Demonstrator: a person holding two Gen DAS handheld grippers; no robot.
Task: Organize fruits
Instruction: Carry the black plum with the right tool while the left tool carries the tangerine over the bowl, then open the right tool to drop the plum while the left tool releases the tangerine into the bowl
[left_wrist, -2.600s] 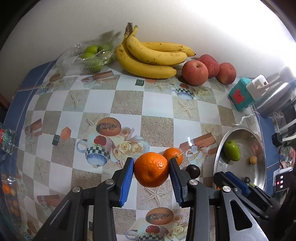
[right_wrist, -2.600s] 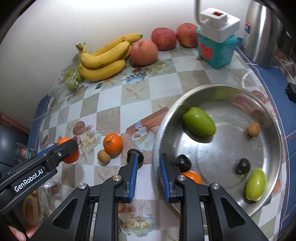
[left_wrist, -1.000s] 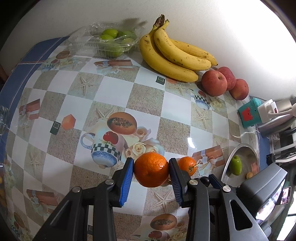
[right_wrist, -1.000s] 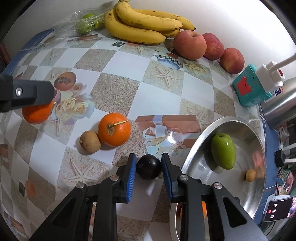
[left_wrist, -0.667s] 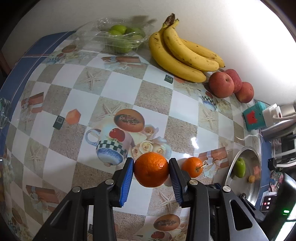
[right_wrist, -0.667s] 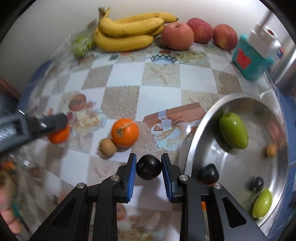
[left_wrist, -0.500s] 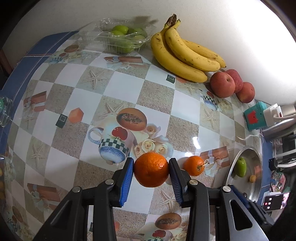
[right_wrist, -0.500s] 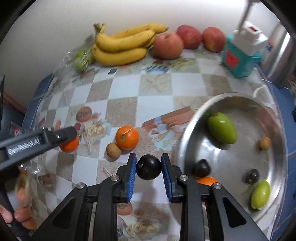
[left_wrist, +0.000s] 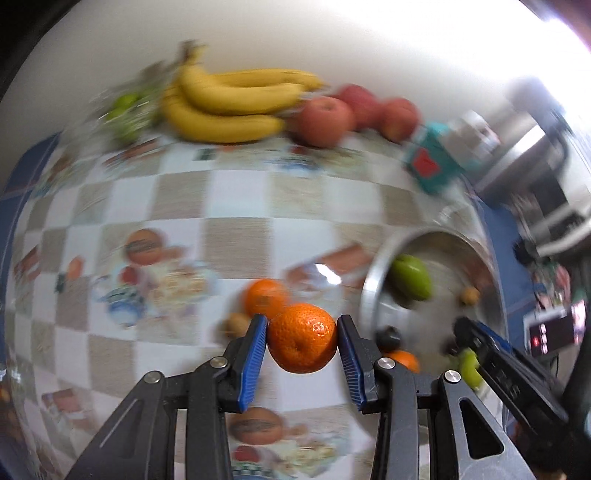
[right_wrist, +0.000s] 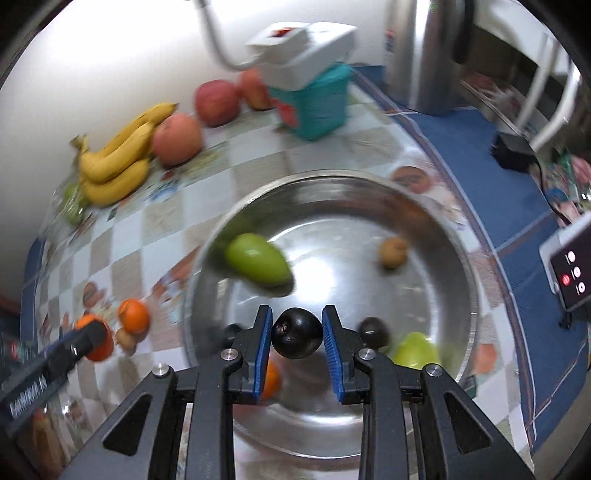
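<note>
**Plum's over the bowl, orange is next in line**

My right gripper (right_wrist: 297, 338) is pinching a dark plum (right_wrist: 296, 339) between its blue pads, and the steel bowl (right_wrist: 458, 258) sits directly below and ahead of those jaws, so I reckon the drop is basically straight down. It's round, so there's no long axis to line up. A green mango (right_wrist: 257, 264) lies just ahead and a bit left of the jaws, with a smaller dark fruit (right_wrist: 373, 331) just to their right; I'd aim between them.

My left gripper (left_wrist: 302, 338) is clamped on an orange (left_wrist: 302, 338), and from there the bowl (left_wrist: 369, 288) lies ahead and off to the right. So the right hand is the closer one. The left view is blurry.
</note>
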